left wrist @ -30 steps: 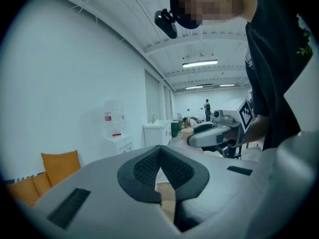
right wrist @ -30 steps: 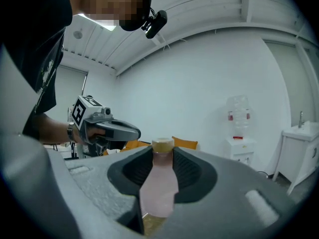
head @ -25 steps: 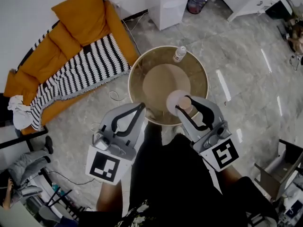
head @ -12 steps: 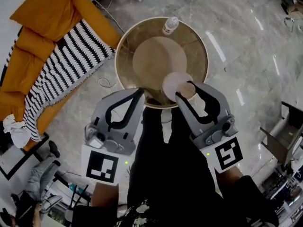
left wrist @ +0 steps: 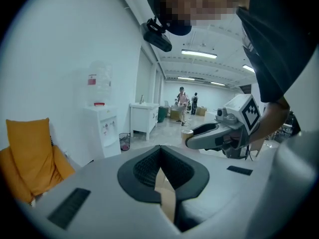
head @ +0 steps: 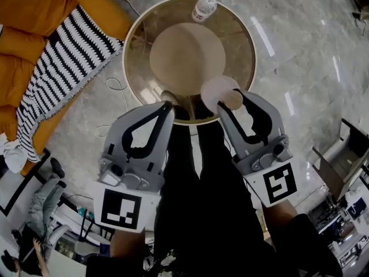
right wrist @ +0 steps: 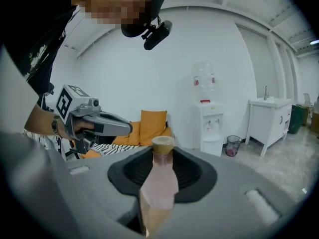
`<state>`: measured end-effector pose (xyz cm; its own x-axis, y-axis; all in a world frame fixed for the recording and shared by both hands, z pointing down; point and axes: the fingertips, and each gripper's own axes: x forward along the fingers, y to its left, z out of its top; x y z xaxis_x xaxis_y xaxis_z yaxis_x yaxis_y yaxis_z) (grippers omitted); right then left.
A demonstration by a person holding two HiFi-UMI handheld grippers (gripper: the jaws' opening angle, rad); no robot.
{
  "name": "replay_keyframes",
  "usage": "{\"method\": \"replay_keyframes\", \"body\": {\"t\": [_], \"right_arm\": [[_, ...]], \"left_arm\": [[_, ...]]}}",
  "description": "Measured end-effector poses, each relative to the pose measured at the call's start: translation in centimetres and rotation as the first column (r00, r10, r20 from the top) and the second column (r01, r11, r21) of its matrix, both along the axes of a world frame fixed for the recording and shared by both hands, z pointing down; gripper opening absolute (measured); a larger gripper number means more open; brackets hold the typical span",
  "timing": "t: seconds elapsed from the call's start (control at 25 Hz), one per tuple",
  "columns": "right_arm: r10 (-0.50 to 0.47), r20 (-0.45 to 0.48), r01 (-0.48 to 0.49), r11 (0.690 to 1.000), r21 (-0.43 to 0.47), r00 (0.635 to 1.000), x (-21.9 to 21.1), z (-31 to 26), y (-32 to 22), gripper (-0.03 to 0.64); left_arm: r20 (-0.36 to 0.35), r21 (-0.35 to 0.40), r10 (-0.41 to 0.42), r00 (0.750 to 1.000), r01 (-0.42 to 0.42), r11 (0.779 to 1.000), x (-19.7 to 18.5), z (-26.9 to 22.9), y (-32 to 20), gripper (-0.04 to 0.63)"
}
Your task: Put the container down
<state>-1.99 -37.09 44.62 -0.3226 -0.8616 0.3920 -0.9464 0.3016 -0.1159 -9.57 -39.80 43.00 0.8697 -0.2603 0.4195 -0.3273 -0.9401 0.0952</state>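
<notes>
Pale pink and translucent under a tan cap, the slim plastic container (head: 216, 90) sits pinched between the jaws of the right gripper (head: 232, 100), which close on its body partway along while the cap pokes out past the tips. We hold it over the near edge of the round glass-topped table (head: 138, 39), toward that edge's right side. Whether its base already touches the glass we cannot tell from above. We judge the step in hand to be the approach just before the set-down. The next move calls for bringing the container upright over bare glass a little inside the rim, lowering it until it stands on its own, and only then spreading the jaws. It looks light, smooth and narrow, so it could tip if we let go while it leans. The left gripper (head: 169, 105) hangs beside the right one at the same near edge, its jaws pressed together on nothing. A small white-capped bottle (head: 203, 8) stands at the far edge, well apart.
</notes>
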Motion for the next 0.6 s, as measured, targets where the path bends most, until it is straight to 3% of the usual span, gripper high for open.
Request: {"method": "replay_keyframes", "body": {"t": [0.6], "right_arm": [[-0.191, -0.063, 0.18, 0.971, -0.155, 0.979, 2.2, 18.1, -3.0, 0.117]], "left_arm": [[0.053, -0.157, -0.112, 0.992, 0.119, 0.98, 3.8, 14.7, -1.9, 0.003]]}}
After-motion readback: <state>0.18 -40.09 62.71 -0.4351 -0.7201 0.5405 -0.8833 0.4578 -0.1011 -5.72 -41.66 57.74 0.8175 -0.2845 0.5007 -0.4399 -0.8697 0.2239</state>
